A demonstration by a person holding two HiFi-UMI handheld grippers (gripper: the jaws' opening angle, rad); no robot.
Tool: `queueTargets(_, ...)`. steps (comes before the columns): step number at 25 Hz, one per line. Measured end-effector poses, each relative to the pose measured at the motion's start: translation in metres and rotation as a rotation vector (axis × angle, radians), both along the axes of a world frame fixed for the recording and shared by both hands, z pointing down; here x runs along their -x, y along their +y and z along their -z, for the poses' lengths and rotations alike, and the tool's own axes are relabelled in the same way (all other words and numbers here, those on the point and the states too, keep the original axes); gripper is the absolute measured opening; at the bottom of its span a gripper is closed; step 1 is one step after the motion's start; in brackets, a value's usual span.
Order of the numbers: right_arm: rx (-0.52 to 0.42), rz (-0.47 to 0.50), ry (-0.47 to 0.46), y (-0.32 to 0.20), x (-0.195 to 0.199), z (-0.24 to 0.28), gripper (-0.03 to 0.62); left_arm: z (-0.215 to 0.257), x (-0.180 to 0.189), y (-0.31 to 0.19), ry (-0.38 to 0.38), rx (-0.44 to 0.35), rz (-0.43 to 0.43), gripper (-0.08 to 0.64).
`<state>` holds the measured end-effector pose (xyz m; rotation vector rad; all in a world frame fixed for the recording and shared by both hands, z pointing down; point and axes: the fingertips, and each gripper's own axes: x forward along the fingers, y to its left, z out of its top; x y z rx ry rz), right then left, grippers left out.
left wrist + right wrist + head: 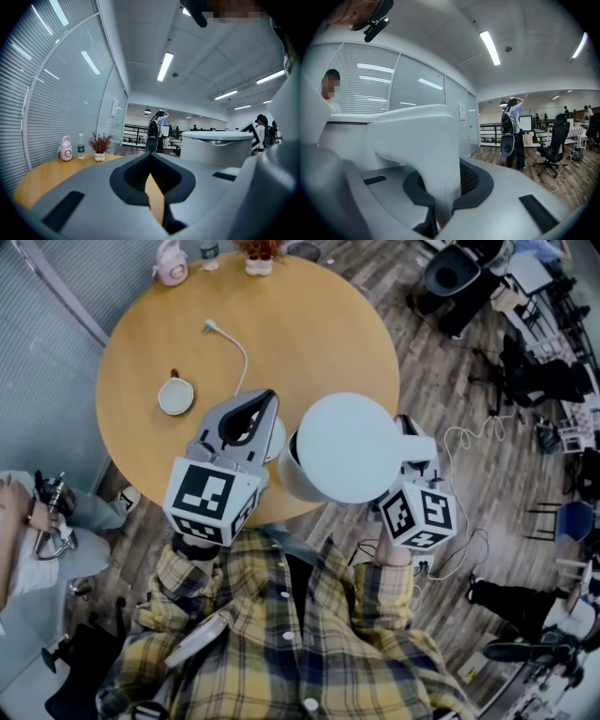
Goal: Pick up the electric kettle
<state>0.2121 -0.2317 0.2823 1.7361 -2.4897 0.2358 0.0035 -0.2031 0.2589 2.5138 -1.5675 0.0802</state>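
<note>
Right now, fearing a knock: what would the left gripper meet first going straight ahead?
Likely the left gripper meets the table top near the white cable; nothing stands closer, though depth is unclear.

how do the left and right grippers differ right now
The right gripper is shut on the handle of the kettle; the left gripper is shut on nothing. The left gripper sits over the table; the right gripper is past its edge, over the floor. Both point away from the person, roughly level.
</note>
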Motion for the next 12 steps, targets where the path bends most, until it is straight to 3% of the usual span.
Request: queueTargets(12,0.005,0.009,0.001,0.014,-0.006,0.001,0.043,-0.002,-0.007,0.014,-0.005,0.004,-0.001,0.003)
